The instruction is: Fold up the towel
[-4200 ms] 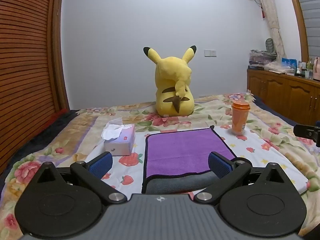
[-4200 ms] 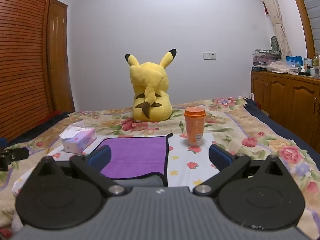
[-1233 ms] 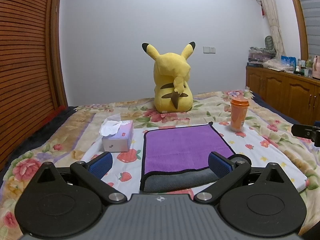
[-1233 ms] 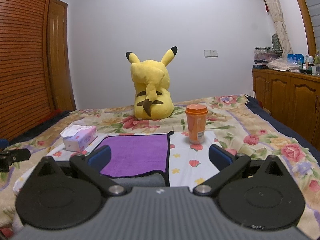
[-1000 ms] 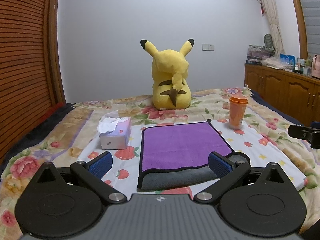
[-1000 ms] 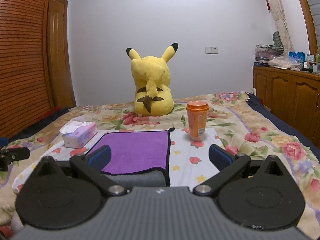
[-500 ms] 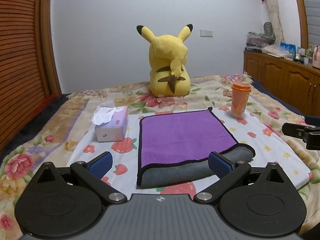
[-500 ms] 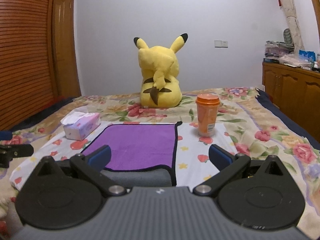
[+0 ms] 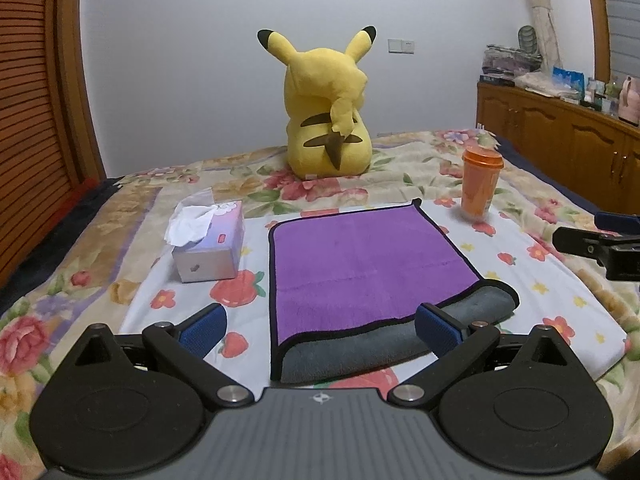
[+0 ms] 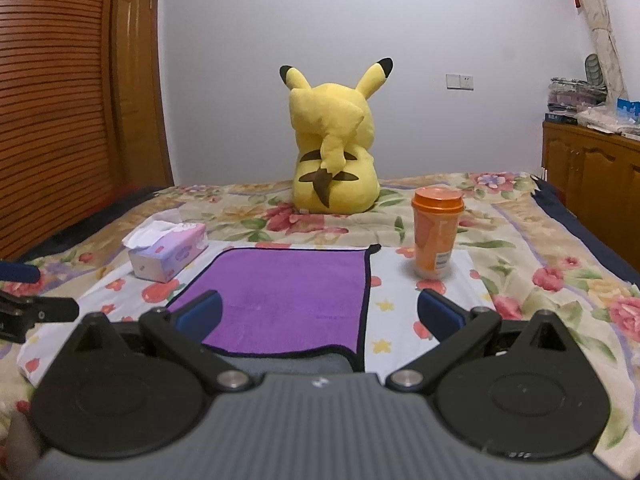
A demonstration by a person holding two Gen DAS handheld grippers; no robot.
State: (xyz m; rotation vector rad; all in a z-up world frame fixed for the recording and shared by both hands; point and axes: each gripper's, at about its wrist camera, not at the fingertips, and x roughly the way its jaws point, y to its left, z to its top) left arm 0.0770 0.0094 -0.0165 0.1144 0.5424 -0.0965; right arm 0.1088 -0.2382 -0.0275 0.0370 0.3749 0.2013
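Purple microfibre towel (image 9: 360, 264) lies mid-frame, folded once; my left gripper (image 9: 320, 326) and right gripper (image 10: 318, 312) gape empty, next pinching its near corners.

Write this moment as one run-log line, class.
left gripper: open, above towel's near edge | right gripper: open, empty | towel: flat on bed, near edge rolled | fold: not begun

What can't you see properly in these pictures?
- Plush toy: its face. It sits with its back to both cameras.
- Towel: its near edge in the right wrist view, behind the right tongs.
- Orange cup: its label print is too small to read.
- Cabinet top: the clutter there is small and warped by the fisheye in the left wrist view.
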